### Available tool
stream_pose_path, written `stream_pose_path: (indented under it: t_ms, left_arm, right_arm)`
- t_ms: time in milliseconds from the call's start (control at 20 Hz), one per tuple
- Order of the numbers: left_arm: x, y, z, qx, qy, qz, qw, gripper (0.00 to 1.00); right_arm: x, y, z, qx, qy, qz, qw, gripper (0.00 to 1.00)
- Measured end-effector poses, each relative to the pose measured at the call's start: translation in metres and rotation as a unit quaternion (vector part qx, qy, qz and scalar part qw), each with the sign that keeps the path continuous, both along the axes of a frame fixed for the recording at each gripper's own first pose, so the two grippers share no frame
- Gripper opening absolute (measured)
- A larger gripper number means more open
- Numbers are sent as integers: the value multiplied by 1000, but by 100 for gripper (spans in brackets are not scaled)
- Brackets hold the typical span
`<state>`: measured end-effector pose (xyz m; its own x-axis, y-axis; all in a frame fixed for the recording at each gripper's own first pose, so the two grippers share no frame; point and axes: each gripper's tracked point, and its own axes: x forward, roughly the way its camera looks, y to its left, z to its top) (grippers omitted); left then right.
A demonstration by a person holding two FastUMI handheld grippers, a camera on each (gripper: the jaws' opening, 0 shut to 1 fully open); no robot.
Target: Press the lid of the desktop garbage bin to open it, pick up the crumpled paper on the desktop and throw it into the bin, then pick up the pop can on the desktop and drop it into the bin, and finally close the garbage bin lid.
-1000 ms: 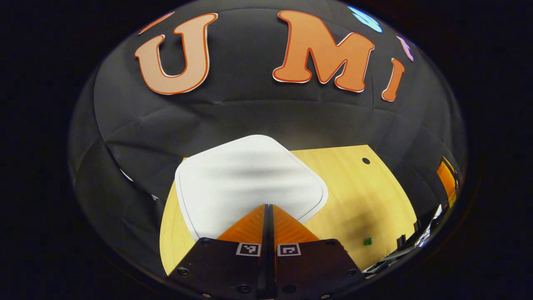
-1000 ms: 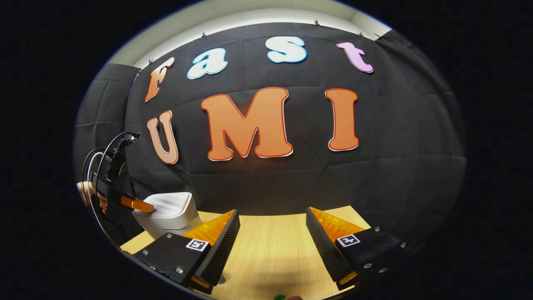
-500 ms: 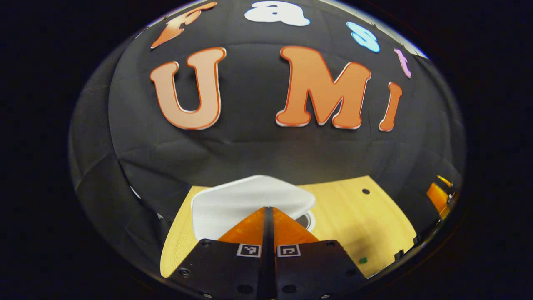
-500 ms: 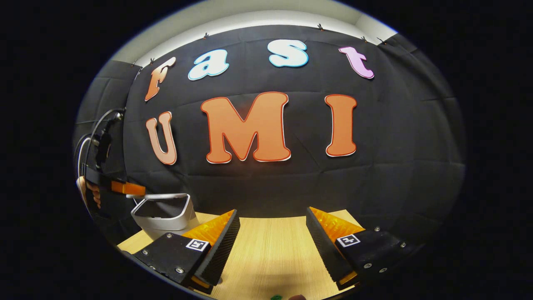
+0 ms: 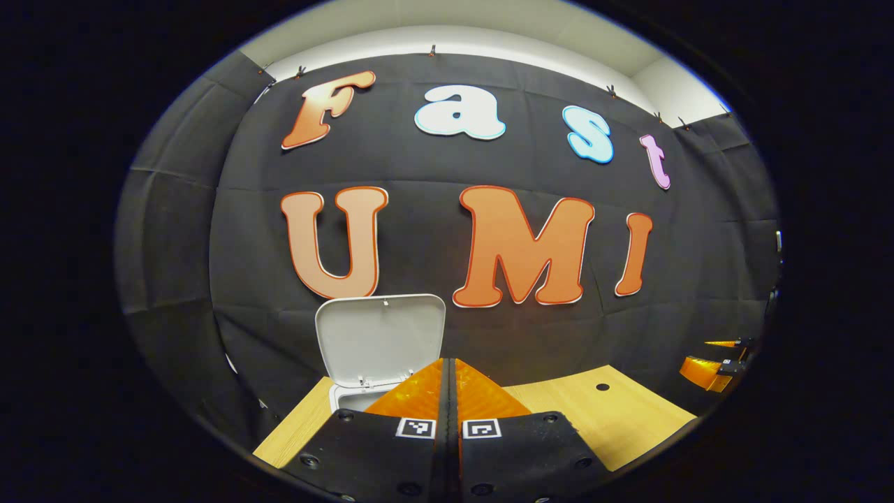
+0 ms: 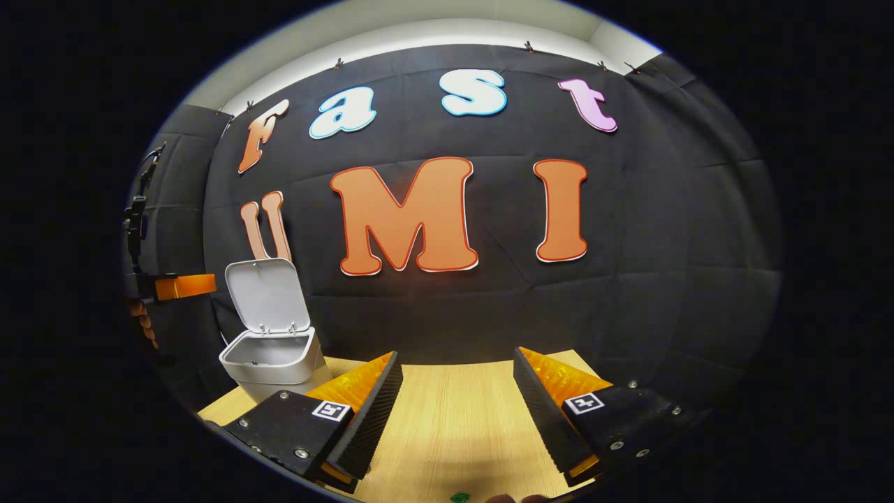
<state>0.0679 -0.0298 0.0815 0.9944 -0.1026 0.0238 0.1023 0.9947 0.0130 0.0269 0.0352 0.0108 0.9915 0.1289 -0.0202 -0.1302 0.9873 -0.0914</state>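
Note:
The white garbage bin (image 6: 269,360) stands at the left end of the wooden table, its lid (image 6: 262,293) swung up and upright. In the left gripper view the lid (image 5: 380,339) rises just beyond my left gripper (image 5: 450,363), which is shut with nothing between its fingers and hovers above the bin's near edge (image 5: 349,398). From the right gripper view, the left gripper (image 6: 185,285) hangs left of the lid, clear of it, held by a hand (image 6: 143,325). My right gripper (image 6: 455,363) is open over the table with nothing in it.
The light wooden table (image 6: 454,419) runs up to the black cloth wall. A small green scrap (image 6: 459,497) lies at its near edge. A dark hole (image 5: 602,386) marks the tabletop at the right. The right gripper (image 5: 709,356) shows far right in the left gripper view.
The left gripper, which was pressing on the closed lid, has lifted up and away. The lid sprang open and now stands upright. The right gripper has barely moved.

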Motion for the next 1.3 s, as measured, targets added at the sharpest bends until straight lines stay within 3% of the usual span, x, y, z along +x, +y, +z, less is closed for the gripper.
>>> stream_pose_path:
  t_ms: [400,450,550,650,700,800,1300]
  left_arm:
    - [-16,4,-26,22,4,39,999,1]
    - [-17,0,-32,26,7,39,999,17]
    - [-18,-10,-37,18,10,25,999,34]
    - [-21,-17,-36,7,7,15,1000,62]
    - [-18,-20,-36,4,6,9,1000,63]
    - [-20,-22,-38,2,7,7,1000,94]
    - [-20,-21,-48,8,17,8,1000,97]
  right_arm:
    - [-8,-5,-4,-1,4,0,1000,95]
    - [-8,-5,-6,-3,7,1,1000,95]
    - [-10,-5,-6,-5,9,4,1000,95]
    - [-11,-7,-7,-8,9,3,1000,95]
    - [-12,-7,-7,-10,9,3,1000,95]
    - [-13,-7,-7,-11,9,5,1000,95]
    - [-9,-10,-33,-30,50,20,998,95]
